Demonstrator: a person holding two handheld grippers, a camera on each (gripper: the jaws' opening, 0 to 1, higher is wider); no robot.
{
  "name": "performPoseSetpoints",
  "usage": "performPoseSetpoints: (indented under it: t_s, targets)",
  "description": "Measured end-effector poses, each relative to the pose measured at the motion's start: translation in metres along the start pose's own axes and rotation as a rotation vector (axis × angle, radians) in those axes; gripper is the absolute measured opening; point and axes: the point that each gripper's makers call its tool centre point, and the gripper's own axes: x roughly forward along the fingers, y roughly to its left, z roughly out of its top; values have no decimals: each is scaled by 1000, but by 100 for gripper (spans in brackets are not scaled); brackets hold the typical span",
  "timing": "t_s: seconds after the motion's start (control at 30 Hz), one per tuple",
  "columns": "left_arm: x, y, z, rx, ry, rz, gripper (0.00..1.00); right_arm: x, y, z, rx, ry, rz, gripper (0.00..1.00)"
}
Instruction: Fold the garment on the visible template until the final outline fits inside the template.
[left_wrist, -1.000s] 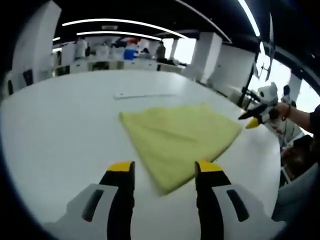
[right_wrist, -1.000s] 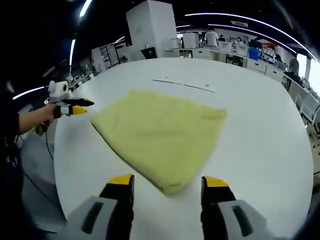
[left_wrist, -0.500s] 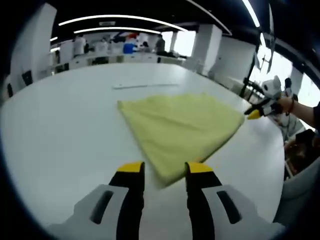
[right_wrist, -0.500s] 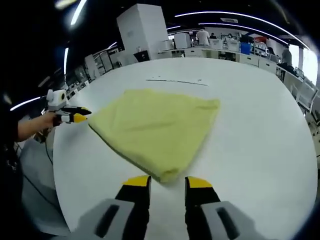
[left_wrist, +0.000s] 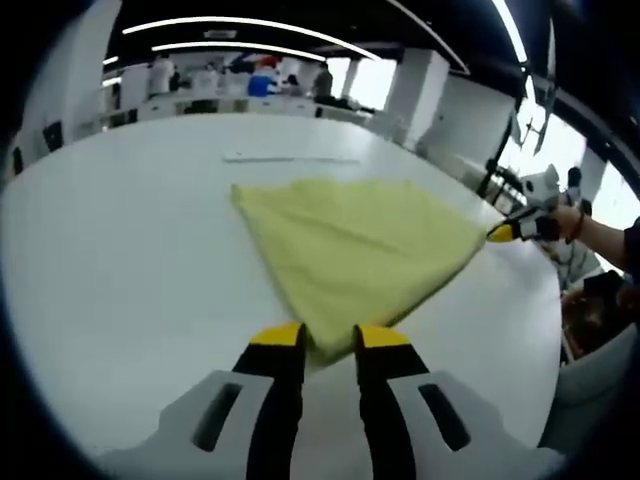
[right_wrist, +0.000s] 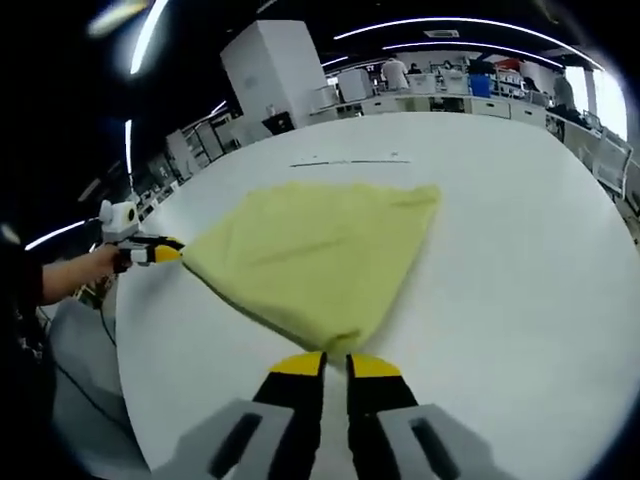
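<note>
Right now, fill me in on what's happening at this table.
A person is working a yellow garment lying folded on a white table with two handheld grippers. The left gripper has its fingers pinched on the garment's near corner. The right gripper is pinched on another corner of the same cloth. Each gripper also shows at the cloth's far corner in the other's view. A thin template line lies beyond the cloth.

garment (left_wrist: 355, 255) on table (left_wrist: 120, 260), marked line (left_wrist: 290, 158) behind, grippers at opposite corners
</note>
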Motion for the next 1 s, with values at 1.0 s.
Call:
performPoseSetpoints:
  t_s: [1.0]
  targets:
    - [-1, 8, -2, -60, -9, 7, 0, -16, -7, -2, -48, 0, -3, 0]
